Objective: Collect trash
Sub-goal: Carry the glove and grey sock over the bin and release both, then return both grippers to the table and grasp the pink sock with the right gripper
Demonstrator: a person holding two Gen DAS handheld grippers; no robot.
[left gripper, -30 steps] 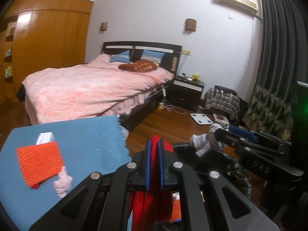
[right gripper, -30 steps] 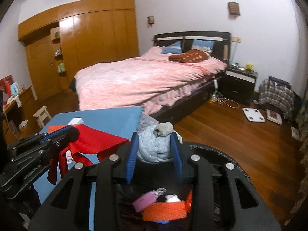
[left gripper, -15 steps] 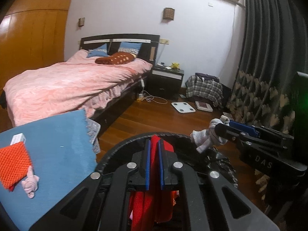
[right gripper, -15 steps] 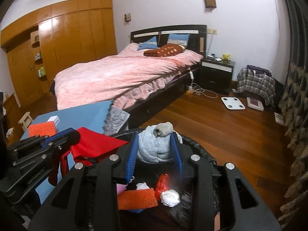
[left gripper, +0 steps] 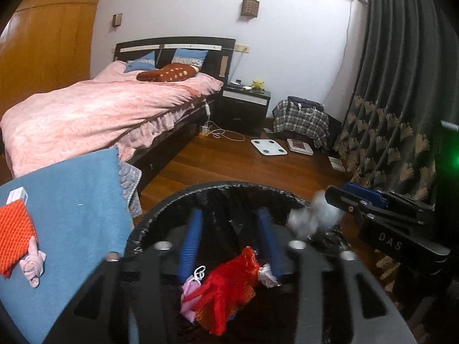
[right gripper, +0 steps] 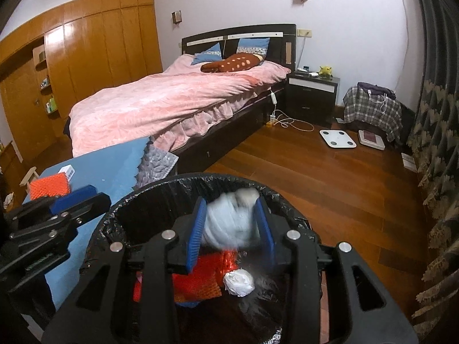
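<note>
You are dropping trash into the bin, left gripper spread and empty, right gripper just loosening around the grey wad (orange net and pink scrap are waiting on the table).

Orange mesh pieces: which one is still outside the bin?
The flat orange mesh pad on the blue cloth, beside the pink scrap. The other, a crumpled red-orange net, already lies inside the black-lined bin.
</note>
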